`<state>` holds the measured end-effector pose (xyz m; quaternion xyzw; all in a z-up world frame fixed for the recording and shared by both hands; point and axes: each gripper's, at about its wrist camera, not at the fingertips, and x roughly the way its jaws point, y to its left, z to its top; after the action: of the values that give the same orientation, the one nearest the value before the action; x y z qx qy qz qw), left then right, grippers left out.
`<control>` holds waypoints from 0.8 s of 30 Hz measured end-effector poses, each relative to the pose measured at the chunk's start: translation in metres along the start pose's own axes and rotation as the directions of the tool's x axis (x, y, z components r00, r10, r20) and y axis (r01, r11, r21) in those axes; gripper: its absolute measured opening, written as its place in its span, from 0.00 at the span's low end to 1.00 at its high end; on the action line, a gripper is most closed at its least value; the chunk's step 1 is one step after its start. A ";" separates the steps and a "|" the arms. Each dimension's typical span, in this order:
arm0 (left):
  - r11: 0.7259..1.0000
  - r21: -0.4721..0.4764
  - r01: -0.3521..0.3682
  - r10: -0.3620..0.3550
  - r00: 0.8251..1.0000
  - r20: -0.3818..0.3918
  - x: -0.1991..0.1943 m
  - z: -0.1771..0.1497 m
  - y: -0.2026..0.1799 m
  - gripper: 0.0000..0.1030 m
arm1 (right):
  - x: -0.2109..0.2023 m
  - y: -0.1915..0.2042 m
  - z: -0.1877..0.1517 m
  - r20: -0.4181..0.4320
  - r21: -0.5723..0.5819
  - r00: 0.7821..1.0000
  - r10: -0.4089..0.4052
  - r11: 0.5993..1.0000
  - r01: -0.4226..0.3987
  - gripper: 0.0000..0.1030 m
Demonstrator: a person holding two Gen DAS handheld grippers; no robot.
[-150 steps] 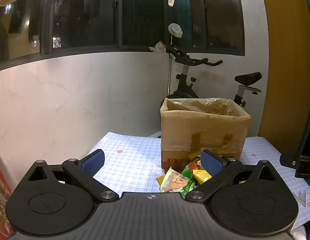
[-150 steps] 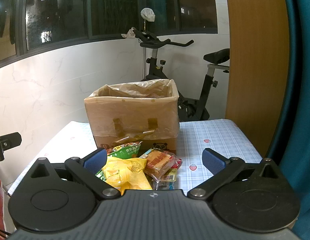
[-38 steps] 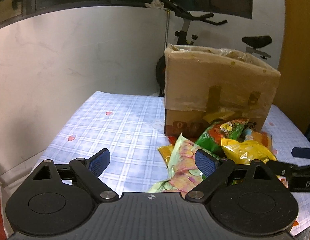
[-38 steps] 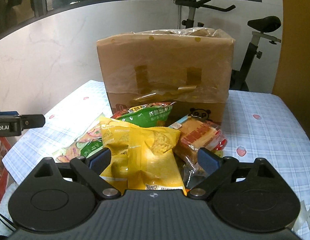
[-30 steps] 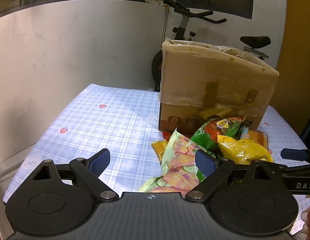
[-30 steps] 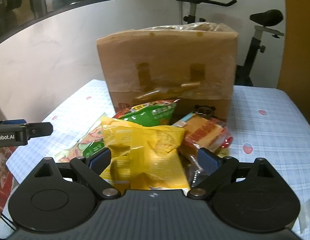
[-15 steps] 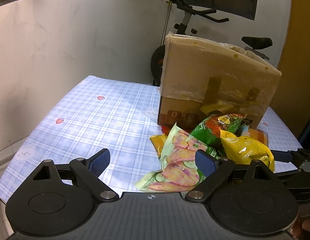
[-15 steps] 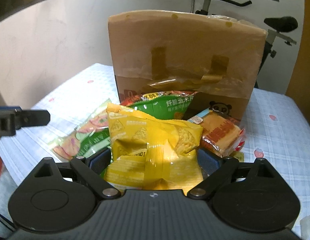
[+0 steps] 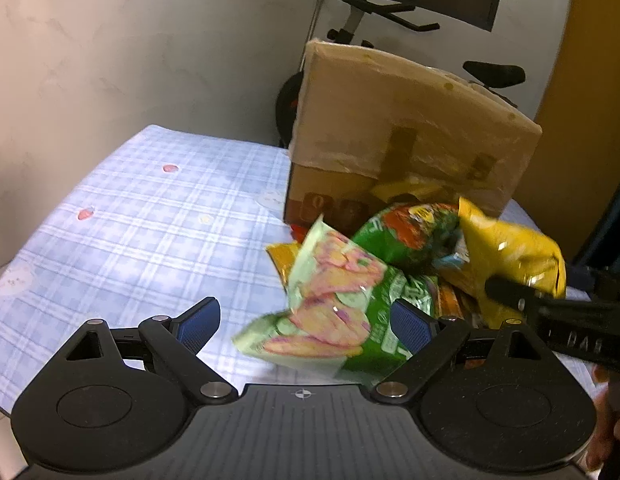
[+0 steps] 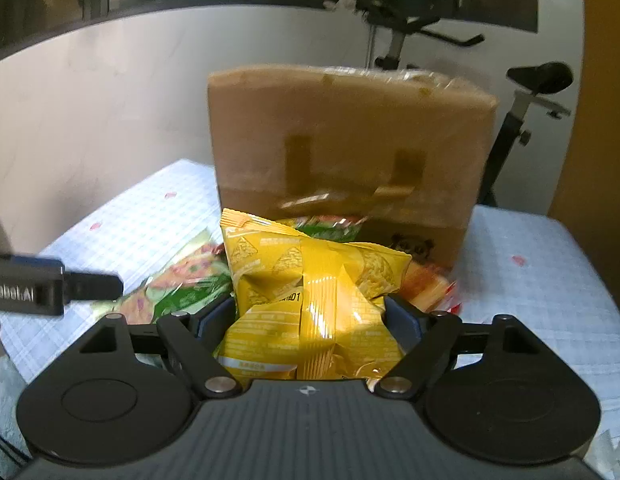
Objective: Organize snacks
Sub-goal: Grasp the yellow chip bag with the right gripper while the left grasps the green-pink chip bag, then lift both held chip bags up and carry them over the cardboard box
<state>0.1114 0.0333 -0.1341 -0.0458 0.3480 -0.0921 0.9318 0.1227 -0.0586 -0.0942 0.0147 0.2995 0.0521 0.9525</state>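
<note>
A pile of snack bags lies on the checked tablecloth (image 9: 150, 216) in front of a cardboard box (image 9: 398, 140). My right gripper (image 10: 310, 316) is shut on a yellow chip bag (image 10: 310, 280), which also shows in the left wrist view (image 9: 510, 252), lifted above the pile. My left gripper (image 9: 306, 320) is open, with a green-and-pink snack bag (image 9: 334, 292) lying between its fingers, untouched. A green-red bag (image 9: 410, 228) and an orange-wrapped cake (image 10: 430, 284) lie behind.
The box (image 10: 350, 152) is lined with plastic and stands at the table's far side. An exercise bike (image 10: 530, 92) stands behind it by the white wall. A wooden panel (image 9: 582, 120) is at the right.
My right gripper has closed on the yellow chip bag and raised it off the pile. My left gripper has moved closer to the green-and-pink bag, still open.
</note>
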 end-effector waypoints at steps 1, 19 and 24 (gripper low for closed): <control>1.000 -0.004 0.002 -0.002 1.000 -0.011 0.000 -0.003 -0.001 0.91 | -0.003 -0.002 0.001 0.013 0.003 1.000 -0.008 1.000 0.008 0.80; 0.974 -0.209 0.087 -0.125 0.976 -0.177 0.045 -0.007 0.001 0.88 | -0.012 -0.014 -0.011 0.058 0.029 0.997 -0.053 0.998 0.051 0.80; 0.934 -0.346 0.090 -0.164 0.968 -0.191 0.063 -0.010 0.009 0.88 | -0.012 -0.022 -0.014 0.059 0.045 0.996 -0.066 0.997 0.063 0.80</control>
<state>0.1531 0.0291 -0.1835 -0.2155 0.4544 -0.0965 0.8589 0.1068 -0.0821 -0.1002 0.0273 0.2720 0.0143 0.9618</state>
